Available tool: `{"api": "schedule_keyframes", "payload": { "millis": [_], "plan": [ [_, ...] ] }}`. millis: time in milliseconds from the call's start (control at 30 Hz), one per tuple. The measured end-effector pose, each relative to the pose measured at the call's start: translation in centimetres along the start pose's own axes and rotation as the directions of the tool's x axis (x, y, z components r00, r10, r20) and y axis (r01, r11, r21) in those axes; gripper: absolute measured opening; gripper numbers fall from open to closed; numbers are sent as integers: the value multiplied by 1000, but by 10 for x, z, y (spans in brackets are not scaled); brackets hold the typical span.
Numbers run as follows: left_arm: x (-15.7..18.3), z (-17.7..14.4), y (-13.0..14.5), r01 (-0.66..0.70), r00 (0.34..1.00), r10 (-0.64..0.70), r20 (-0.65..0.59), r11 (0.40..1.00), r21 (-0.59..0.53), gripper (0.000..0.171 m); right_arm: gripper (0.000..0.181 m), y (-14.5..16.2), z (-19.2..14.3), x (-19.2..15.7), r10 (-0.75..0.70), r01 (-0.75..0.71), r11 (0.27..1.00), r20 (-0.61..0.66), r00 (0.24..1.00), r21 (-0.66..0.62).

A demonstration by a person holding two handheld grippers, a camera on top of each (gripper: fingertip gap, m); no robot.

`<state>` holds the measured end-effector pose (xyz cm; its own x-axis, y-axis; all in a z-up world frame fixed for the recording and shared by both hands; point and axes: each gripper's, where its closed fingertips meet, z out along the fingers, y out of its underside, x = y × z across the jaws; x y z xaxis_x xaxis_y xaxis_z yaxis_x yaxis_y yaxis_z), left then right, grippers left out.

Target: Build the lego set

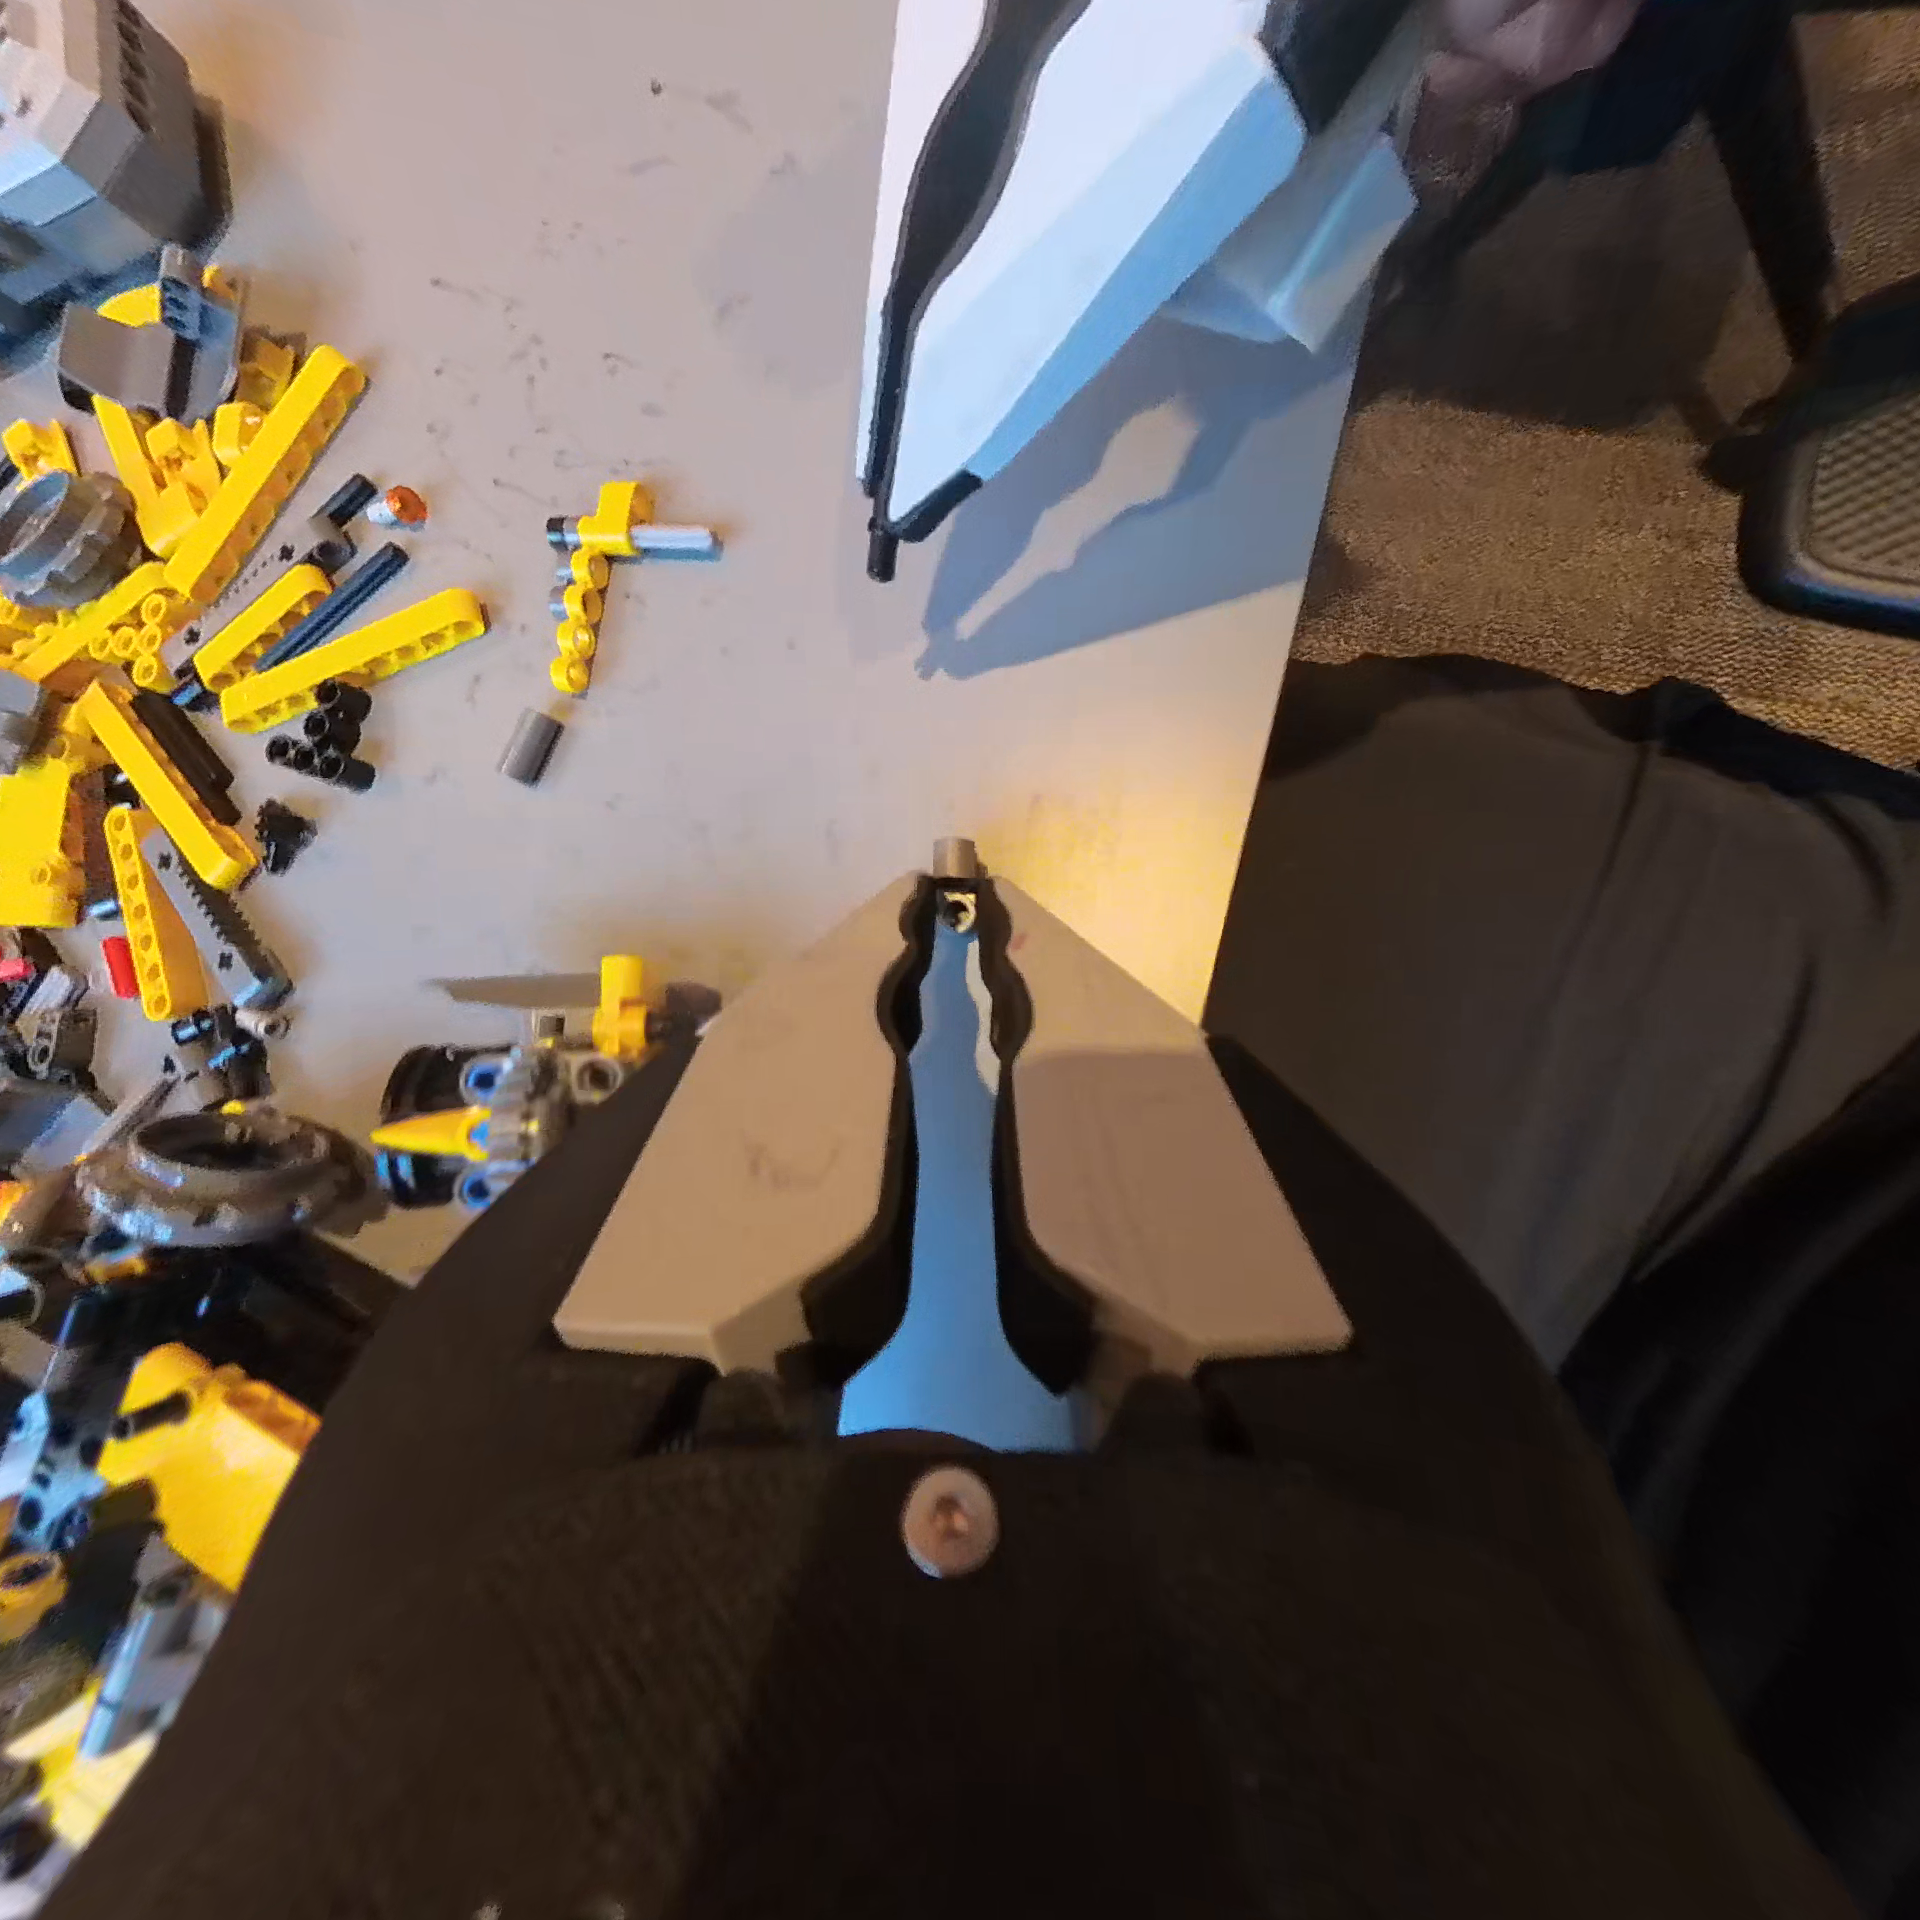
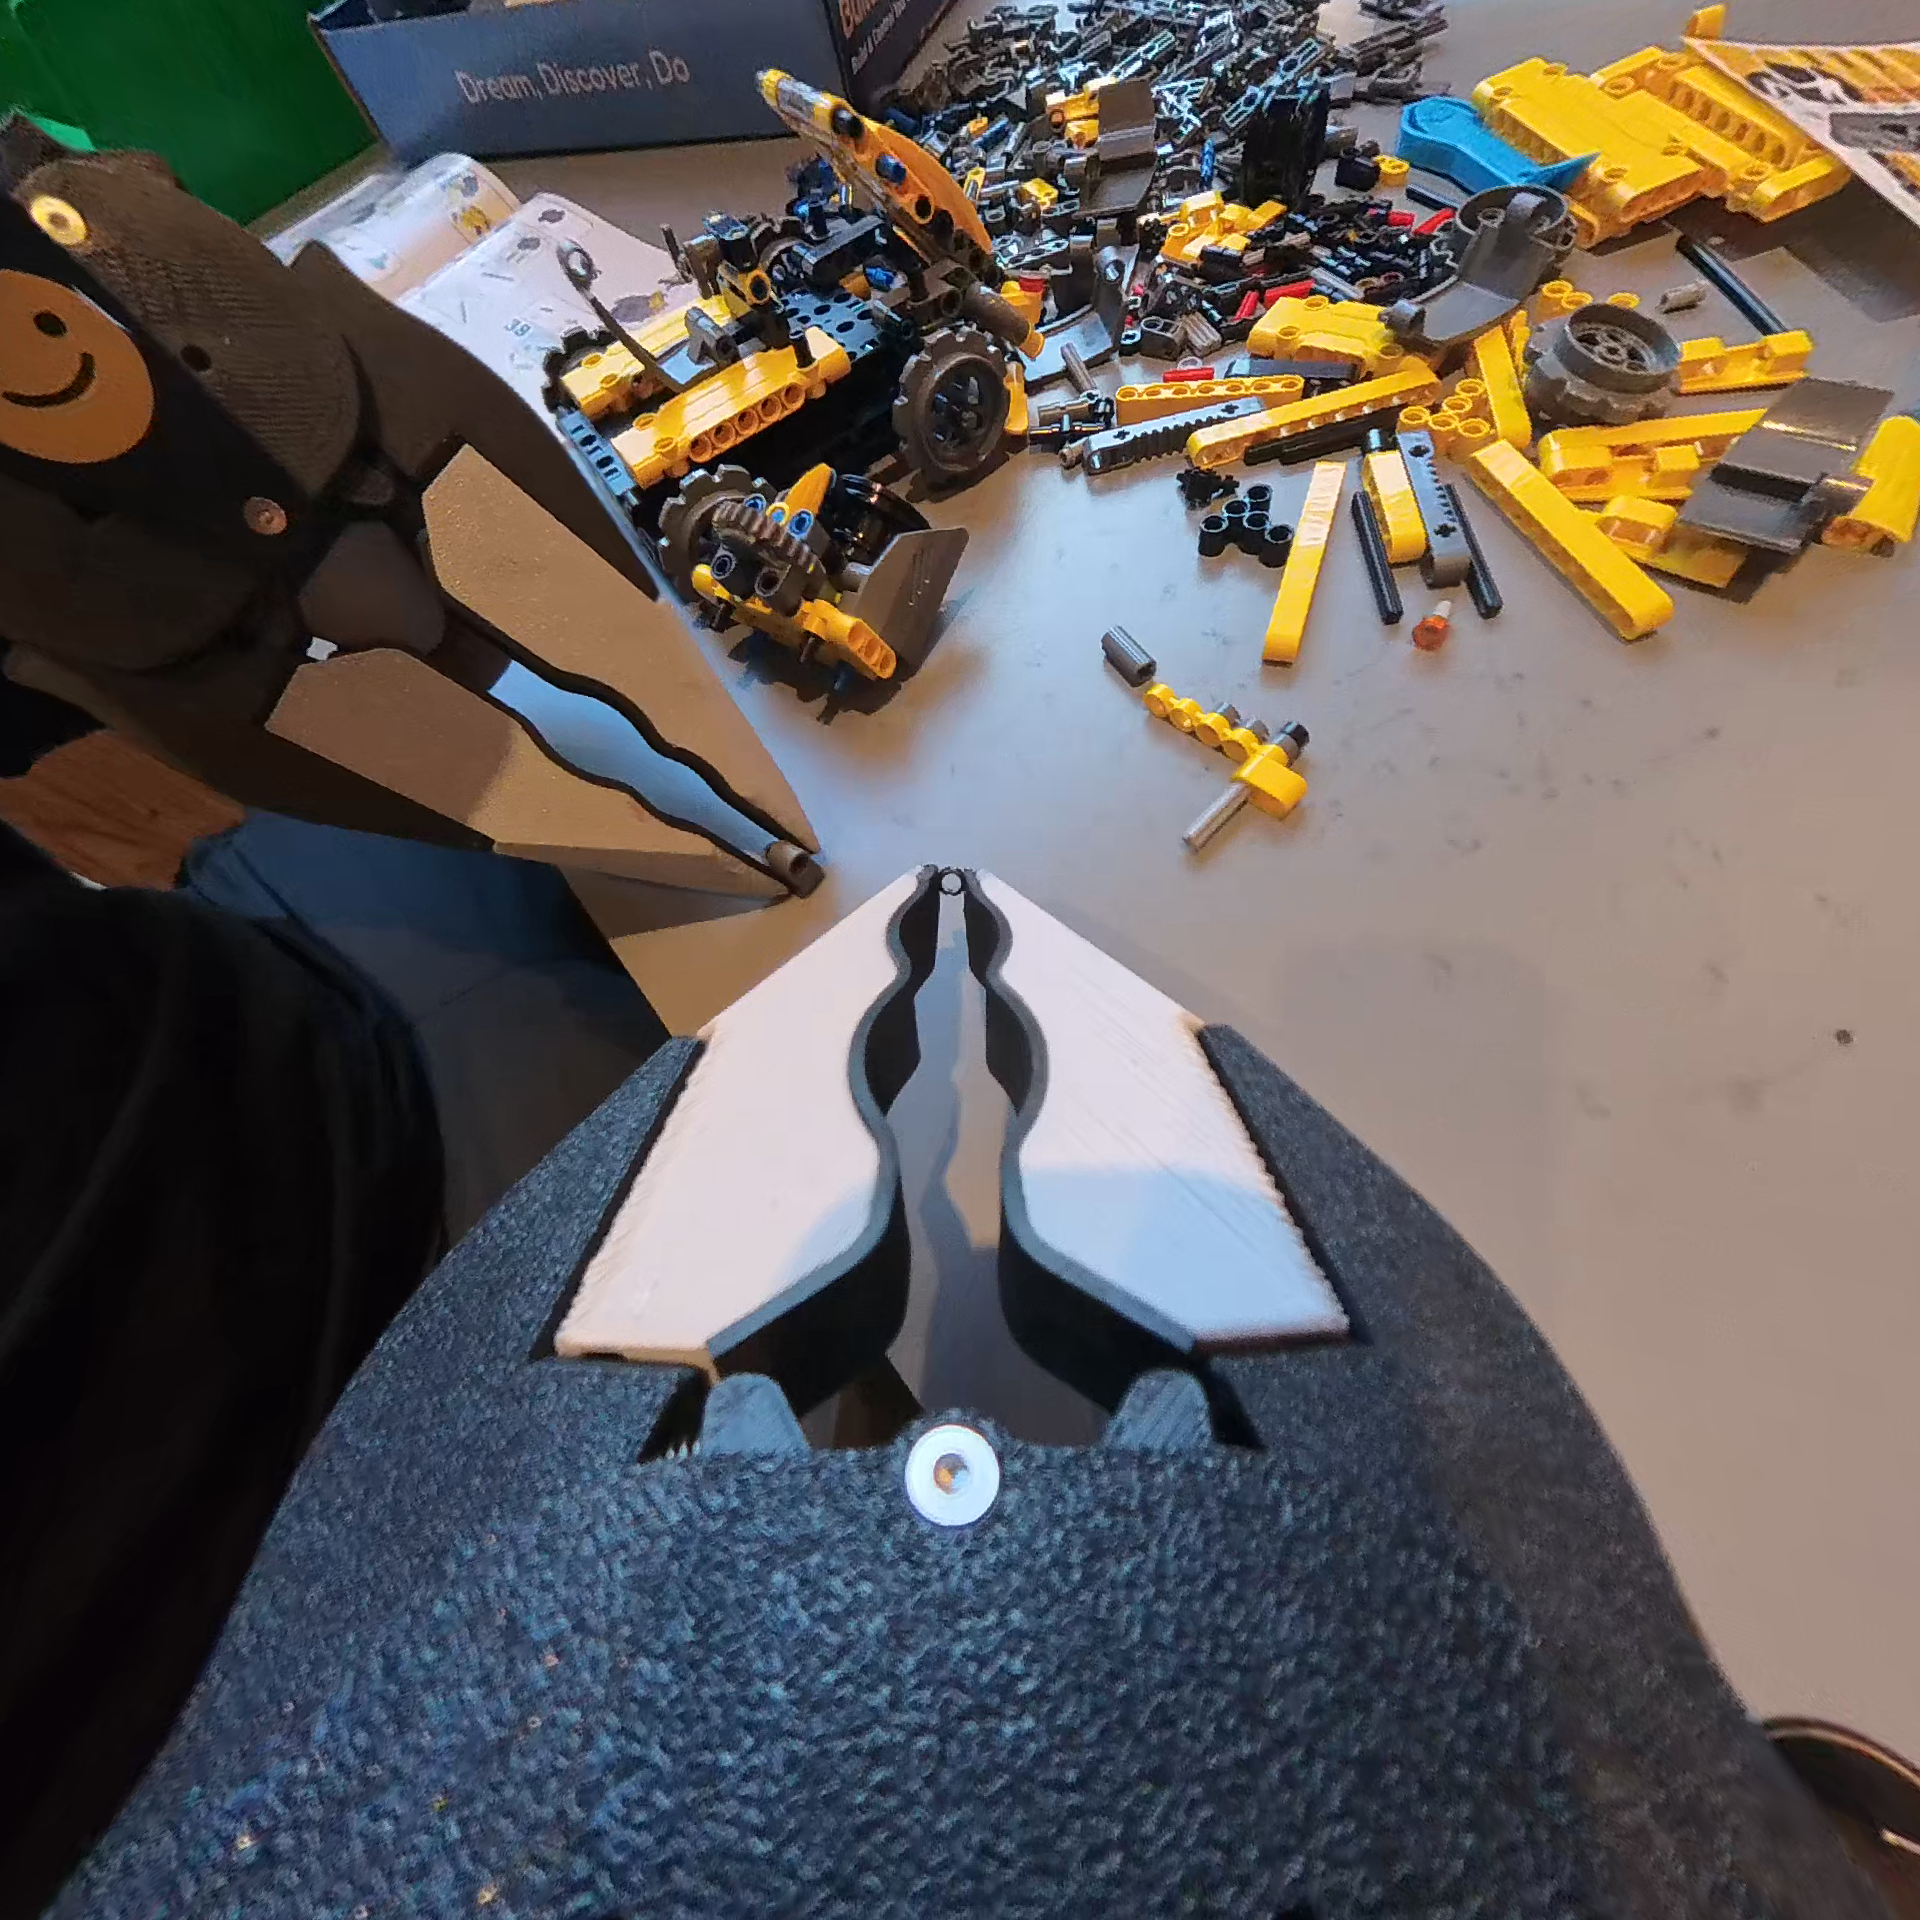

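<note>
The right gripper (image 2: 951, 883), nearest its own camera, is seen with its white fingers drawn together on a small black pin (image 2: 951, 882), pinched at the very tips; the grip at the extreme end appears chosen so that the pin's end is left free. Just to its left, the left gripper (image 2: 795, 864) is closed on a small grey sleeve (image 2: 792, 862), whose open bore is turned toward the right gripper's tips, the two pieces near but apart. In the left wrist view the same sleeve (image 1: 957, 860) is seen projecting beyond the fingertips, above the table (image 1: 727, 260) near its edge.

Beyond both grippers, a partly built yellow vehicle (image 2: 790, 405) is set on the table, with a wide pile of loose yellow beams (image 2: 1538, 436) to its right. Closer in, ahead and right of the right gripper, a short yellow connector assembly (image 2: 1231, 743) and a spare grey sleeve (image 2: 1127, 657) are laid apart from the pile, seemingly kept handy.
</note>
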<state>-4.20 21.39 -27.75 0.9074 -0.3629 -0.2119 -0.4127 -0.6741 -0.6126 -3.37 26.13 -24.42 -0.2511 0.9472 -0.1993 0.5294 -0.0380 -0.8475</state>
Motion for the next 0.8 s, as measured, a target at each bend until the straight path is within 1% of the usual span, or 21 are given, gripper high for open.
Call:
{"api": "schedule_keyframes", "payload": {
  "millis": [200,300,467,600,800],
  "plan": [
    [-2,-16,20,28,1000,-28,3,999,23,6,4,-9,15,-11,-2,1,1000,24,1000,7],
    [0,-22,27,64,998,-64,-10,996,55,6,4,-12,26,-18,-12,12,1000,42,999,3],
    [0,-24,29,156,987,-152,-42,983,97,7,4,-8,37,-24,-33,35,999,46,998,-25],
    [-1,-25,30,141,990,-139,-25,984,107,7,4,-9,37,-23,-23,24,1000,46,999,-14],
    [-2,-23,29,165,986,-165,-13,976,145,7,4,-4,38,-18,-16,16,1000,38,999,-15]
  ]
}}
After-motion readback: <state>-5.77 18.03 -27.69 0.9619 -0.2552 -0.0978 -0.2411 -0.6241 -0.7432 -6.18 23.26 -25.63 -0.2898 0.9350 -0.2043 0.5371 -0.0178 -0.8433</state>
